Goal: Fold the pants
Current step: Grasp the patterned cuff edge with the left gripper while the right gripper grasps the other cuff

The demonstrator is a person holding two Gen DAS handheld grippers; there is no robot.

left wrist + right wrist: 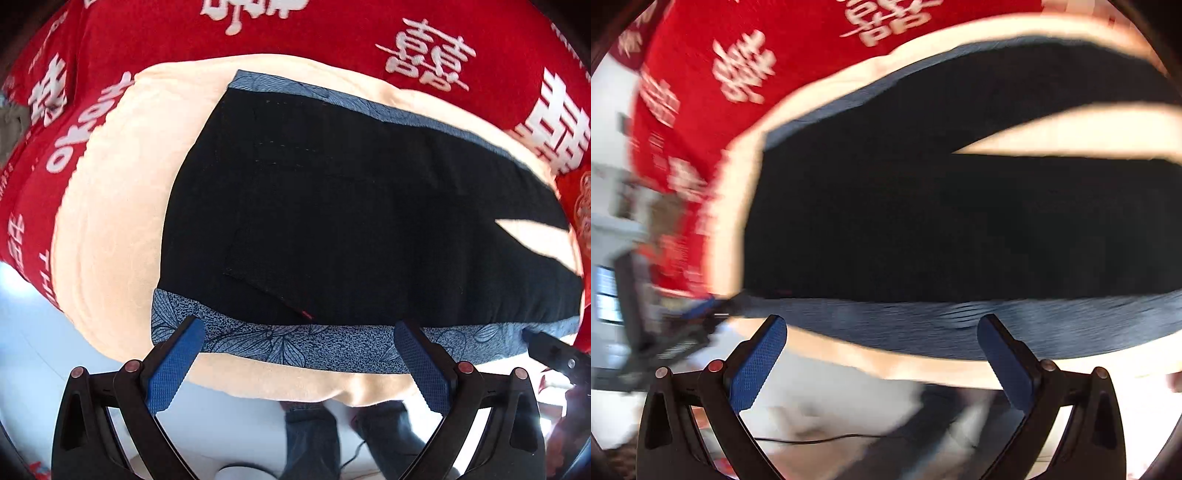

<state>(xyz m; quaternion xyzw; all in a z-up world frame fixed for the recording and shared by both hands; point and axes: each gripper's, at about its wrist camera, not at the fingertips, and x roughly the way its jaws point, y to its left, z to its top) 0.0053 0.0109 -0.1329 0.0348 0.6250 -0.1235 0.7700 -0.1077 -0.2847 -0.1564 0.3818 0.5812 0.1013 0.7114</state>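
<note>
Black pants (351,206) with blue leaf-patterned side bands lie spread flat on a cream blanket (110,221), waistband at the left and legs splitting toward the right. My left gripper (299,332) is open just above the near blue band (295,345), nothing between its fingers. In the blurred right wrist view the same pants (923,221) fill the middle, and my right gripper (882,328) is open over the near blue band (923,328), holding nothing. The right gripper's tip (550,349) shows at the left view's right edge.
A red cover with white characters (332,33) lies beyond the cream blanket. The bed's near edge is close below both grippers. A person's legs (314,435) and a light floor with a cable (820,439) are below. The left gripper (690,325) appears blurred at left.
</note>
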